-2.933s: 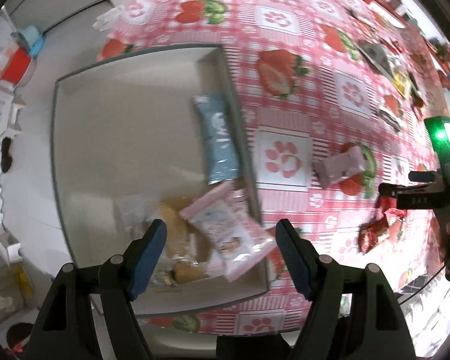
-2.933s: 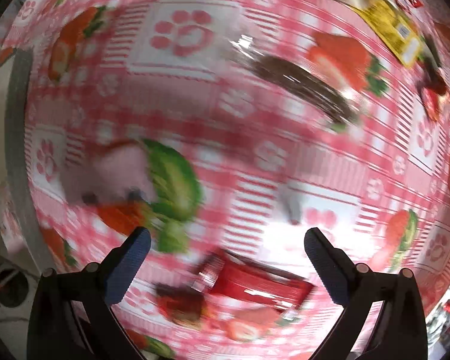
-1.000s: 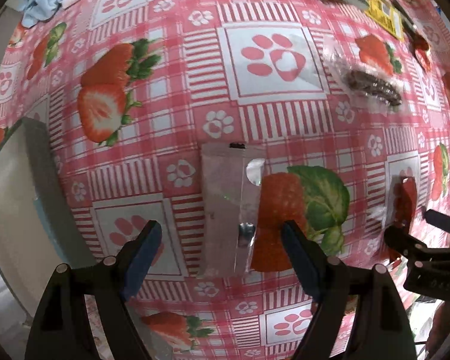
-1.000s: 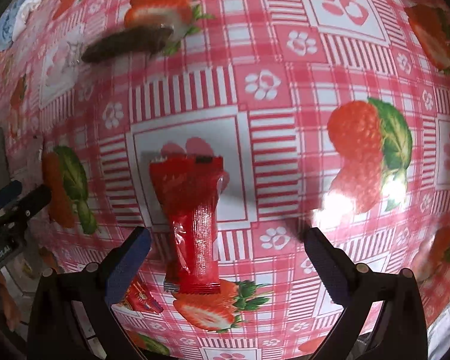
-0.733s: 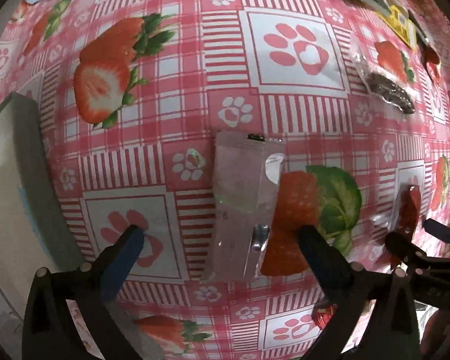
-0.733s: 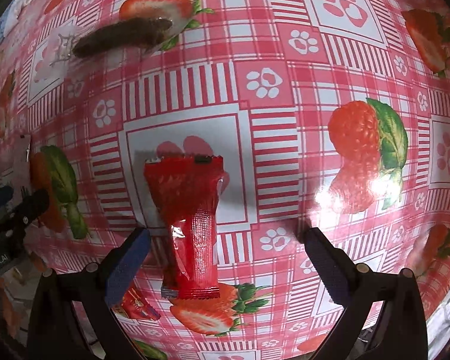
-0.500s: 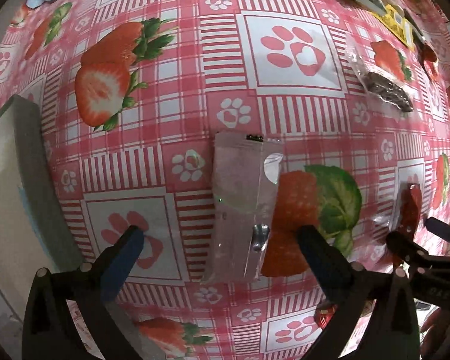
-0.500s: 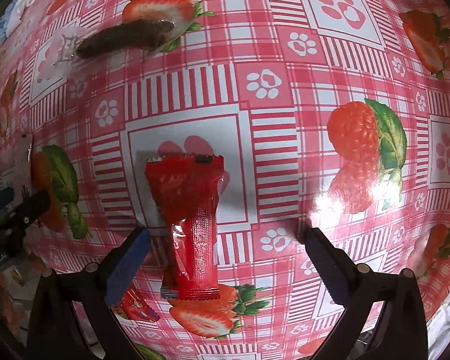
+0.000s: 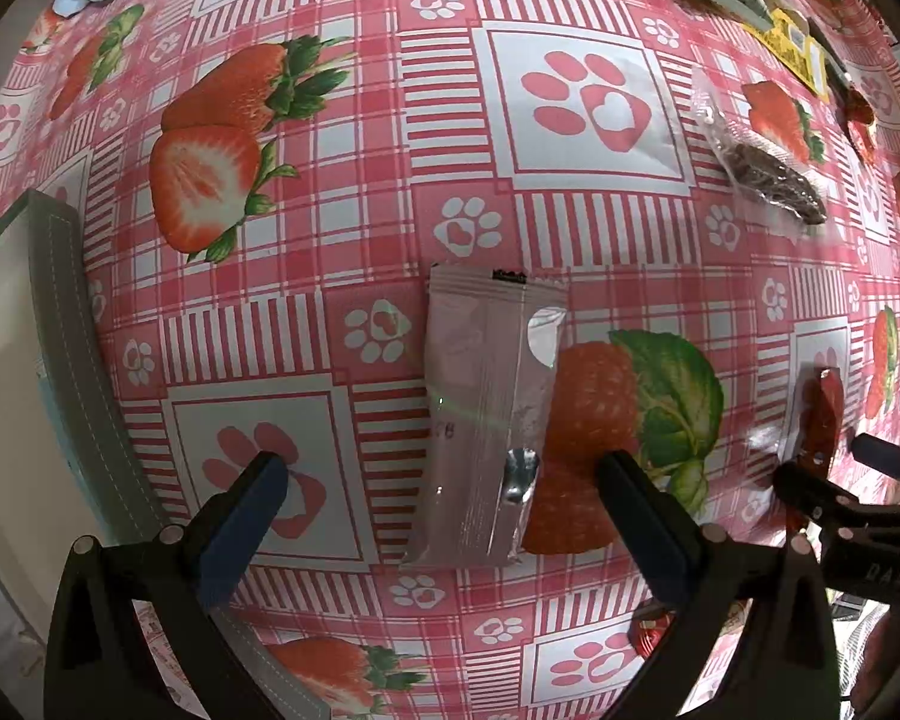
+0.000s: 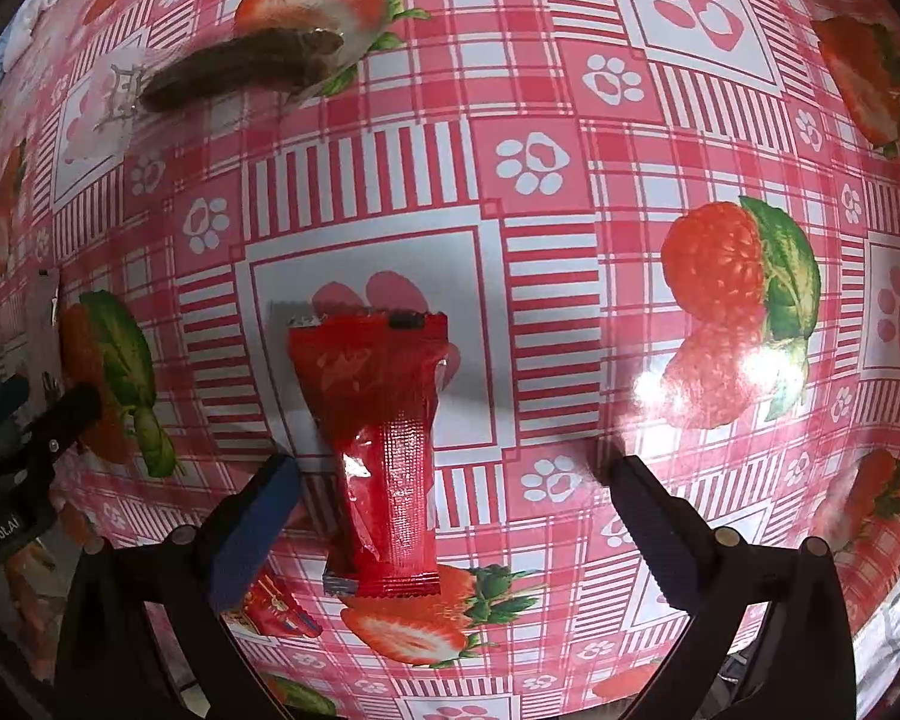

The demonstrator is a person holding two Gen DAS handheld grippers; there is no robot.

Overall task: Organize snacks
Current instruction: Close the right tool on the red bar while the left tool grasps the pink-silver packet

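trouble here would come mostly from how flat these packets lie. left claw (image 9: 438,495) hangs straight over the pink packet (image 9: 489,414), its jaws spread wide and clear of it on both sides, nothing pinched. the packet lies flat on the bench (image 9: 354,138), lengthwise between the pads, with its near end about level with the tips. right claw (image 10: 450,504) is likewise wide apart over the red packet (image 10: 384,438), which lies on a paw-print square with its lower half between the pads; the left pad stands just beside the wrapper, the right one well off.

both wrappers are thin, slick film. if either claw comes down too shallow, i'd expect the pads to skate over the top and shove the packet instead of pinching it. if it closes off-centre, as the right one looks set to, the red packet may swivel or squirt out sideways. the red one is also crumpled at its upper end, so a grip there could catch only loose film.

the two claws work close together, each showing at the edge of the other's view, so a careless swing toward the tray (image 9: 60,324) at the left could knock them together. a smaller red wrapper (image 10: 273,603) lies near the right claw and could get nipped by mistake.
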